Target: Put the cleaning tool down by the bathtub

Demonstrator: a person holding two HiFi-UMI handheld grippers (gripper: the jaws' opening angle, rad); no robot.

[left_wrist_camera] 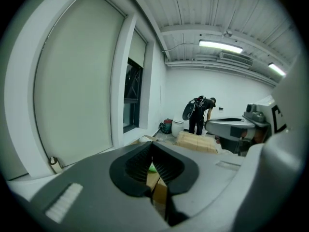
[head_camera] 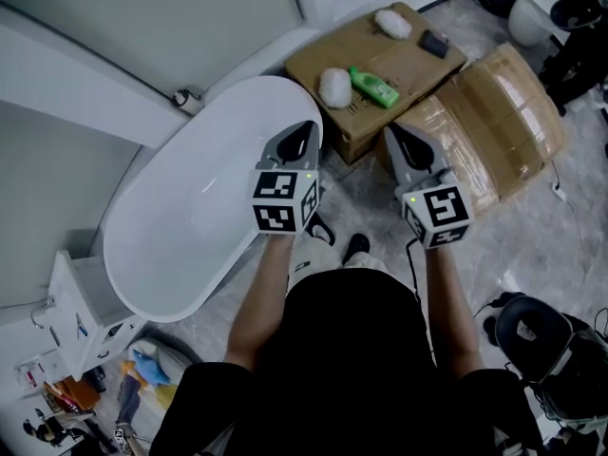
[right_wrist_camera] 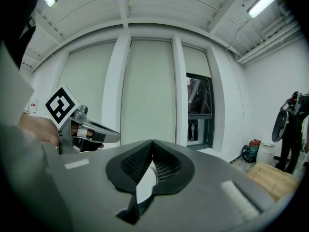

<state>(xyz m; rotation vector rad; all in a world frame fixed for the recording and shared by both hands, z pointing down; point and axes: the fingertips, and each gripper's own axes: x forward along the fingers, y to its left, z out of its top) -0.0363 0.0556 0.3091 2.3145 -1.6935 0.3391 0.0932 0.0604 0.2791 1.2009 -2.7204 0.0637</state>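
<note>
So, closest to the camera are the person's two forearms, reaching forward side by side. The left gripper (head_camera: 307, 127) has its jaws pressed together with nothing between them; its own view just shows a sliver of green and cardboard through the gap below the tips. The right gripper (head_camera: 392, 132) is the same deal, jaws closed and empty. From the head view the left one sits over the right-hand rim of the bathtub (head_camera: 190, 226), up near its far end, and the right one hangs over the floor between the tub and the boxes.

Down in the near left corner is a white shelf (head_camera: 74, 304) with a jumble of small stuff beside it.

Past the grippers is a cardboard box (head_camera: 404, 63) right up against the far end of the tub. On its near corner lies a white fluffy scrubber (head_camera: 334, 85), touching or nearly touching a green bottle (head_camera: 373, 86) lying on its side. Farther back on the same box is a second white scrubber (head_camera: 392, 23) and a small dark block (head_camera: 435, 43). Can't tell which scrubber is the cleaning tool here, but neither is in a gripper. A taped-up box (head_camera: 499, 126) leans to the right of that one.

Way off in the left gripper view, a person (left_wrist_camera: 199, 114) stands by the back wall.
</note>
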